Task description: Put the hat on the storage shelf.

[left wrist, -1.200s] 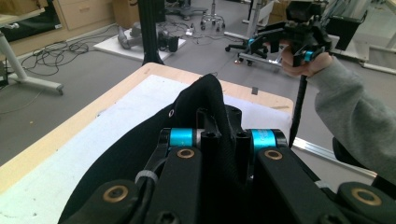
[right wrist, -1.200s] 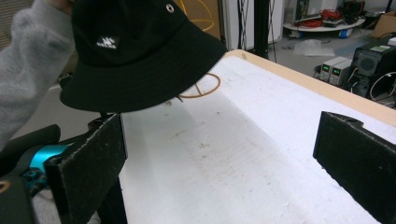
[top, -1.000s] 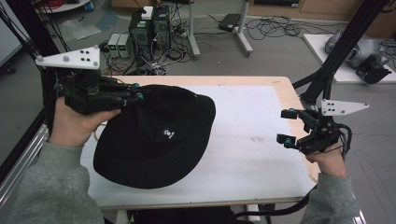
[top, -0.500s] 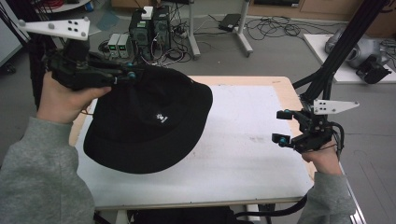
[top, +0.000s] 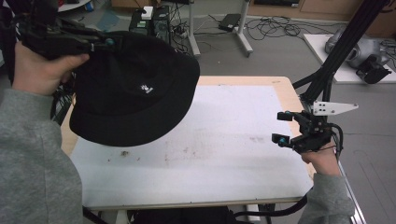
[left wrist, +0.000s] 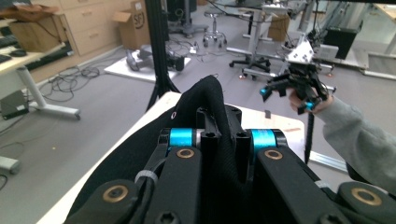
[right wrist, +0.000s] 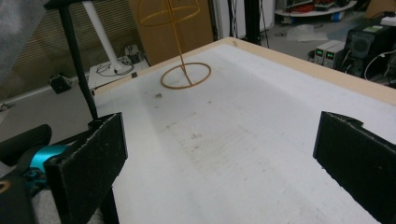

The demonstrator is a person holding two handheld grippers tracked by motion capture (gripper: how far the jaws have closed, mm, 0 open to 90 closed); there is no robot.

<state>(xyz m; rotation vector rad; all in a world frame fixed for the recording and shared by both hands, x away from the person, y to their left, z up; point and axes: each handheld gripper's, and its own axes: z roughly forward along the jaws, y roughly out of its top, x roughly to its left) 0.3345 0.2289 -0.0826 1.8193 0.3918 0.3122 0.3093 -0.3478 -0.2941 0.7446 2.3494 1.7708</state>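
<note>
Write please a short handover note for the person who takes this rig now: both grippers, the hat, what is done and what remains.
Left gripper: shut on the black hat, pinching its brim; the hat hangs lifted above the table.
Right gripper: open, holding nothing, at the table's right edge.
A yellow wire stand is on the table.
Done: hat gripped and raised.
Left: probably placing the hat on the stand; the goal is a guess.

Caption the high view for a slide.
Left gripper shut on a black fabric bucket hat, held above the white table; right gripper open at its edge.
</note>
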